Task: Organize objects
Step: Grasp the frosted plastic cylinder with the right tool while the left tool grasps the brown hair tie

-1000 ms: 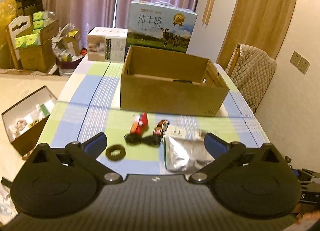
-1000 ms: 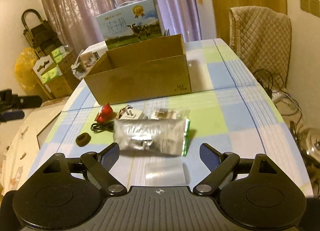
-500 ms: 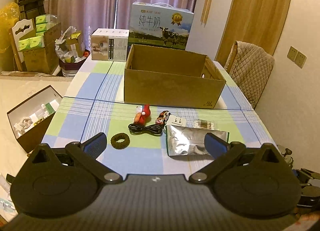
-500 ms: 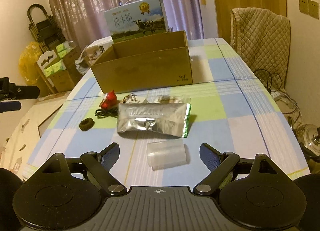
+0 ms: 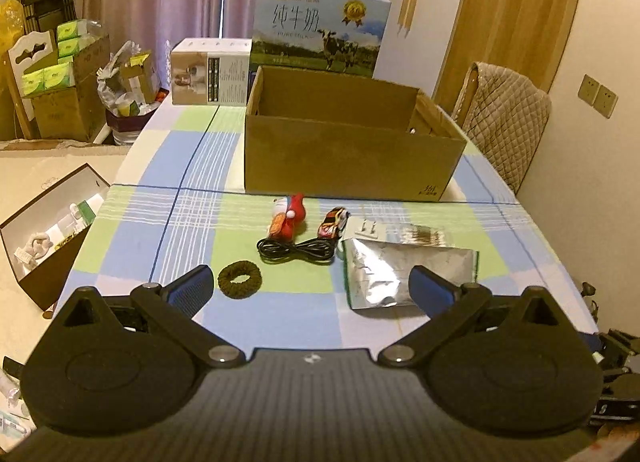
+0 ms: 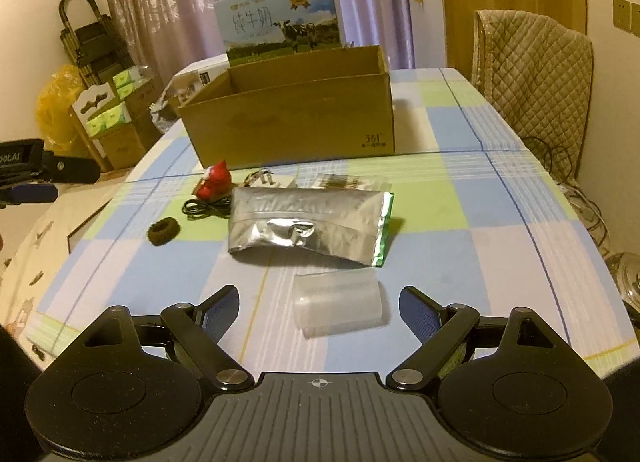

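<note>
- My right gripper (image 6: 316,308) has backed away over the last second; its jaws are wide apart, holding nothing, with the clear plastic cup (image 6: 337,305) lying on its side between the tips.
- My left gripper (image 5: 306,288) has pulled back too, spread and empty.
- At 12 o'clock from the cup lies the crinkled silver foil pouch (image 6: 308,223); at 10 o'clock, the dark fuzzy hair ring (image 6: 164,231).
- Farther at 12, the open brown cardboard box (image 6: 296,117). Nothing is packed yet; the cup looks like my first pick.
</note>
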`<state>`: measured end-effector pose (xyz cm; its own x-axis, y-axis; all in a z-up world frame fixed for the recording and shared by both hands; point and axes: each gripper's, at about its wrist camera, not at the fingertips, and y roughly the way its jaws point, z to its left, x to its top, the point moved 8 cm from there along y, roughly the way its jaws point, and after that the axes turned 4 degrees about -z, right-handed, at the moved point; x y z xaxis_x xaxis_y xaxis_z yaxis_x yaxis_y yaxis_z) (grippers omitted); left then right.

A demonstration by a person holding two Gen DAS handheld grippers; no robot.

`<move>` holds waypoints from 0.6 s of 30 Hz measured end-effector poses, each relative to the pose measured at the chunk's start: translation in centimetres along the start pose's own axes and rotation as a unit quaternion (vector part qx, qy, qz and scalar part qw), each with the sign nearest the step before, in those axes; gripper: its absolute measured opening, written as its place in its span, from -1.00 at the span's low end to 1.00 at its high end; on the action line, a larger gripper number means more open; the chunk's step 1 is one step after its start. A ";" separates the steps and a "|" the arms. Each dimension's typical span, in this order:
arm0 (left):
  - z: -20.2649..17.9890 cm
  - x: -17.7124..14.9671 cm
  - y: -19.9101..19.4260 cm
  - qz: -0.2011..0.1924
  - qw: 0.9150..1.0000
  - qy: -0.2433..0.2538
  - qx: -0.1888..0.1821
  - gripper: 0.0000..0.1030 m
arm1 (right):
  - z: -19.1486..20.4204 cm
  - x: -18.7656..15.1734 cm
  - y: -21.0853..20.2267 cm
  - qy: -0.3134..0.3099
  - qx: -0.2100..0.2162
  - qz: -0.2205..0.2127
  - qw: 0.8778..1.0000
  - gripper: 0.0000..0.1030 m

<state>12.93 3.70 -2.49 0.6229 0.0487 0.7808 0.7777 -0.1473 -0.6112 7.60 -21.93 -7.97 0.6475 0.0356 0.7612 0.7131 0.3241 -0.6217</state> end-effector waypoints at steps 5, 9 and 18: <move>0.9 -1.0 2.2 0.010 1.000 0.004 0.000 0.98 | -0.3 -0.5 2.4 -0.015 -0.008 0.007 1.000 0.65; 1.7 -1.8 4.1 0.028 1.000 0.011 0.002 0.98 | -0.5 -1.1 4.7 -0.026 -0.009 0.025 0.999 0.65; 2.5 -2.9 8.1 0.057 0.998 0.023 -0.013 0.98 | -1.3 -2.2 8.7 -0.041 -0.015 0.059 0.997 0.65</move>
<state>17.63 4.88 -9.98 0.7022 -0.0159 0.7118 0.6990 -0.1743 -0.6936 12.73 -20.39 -15.28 0.7035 0.1493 0.6948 0.6423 0.2849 -0.7115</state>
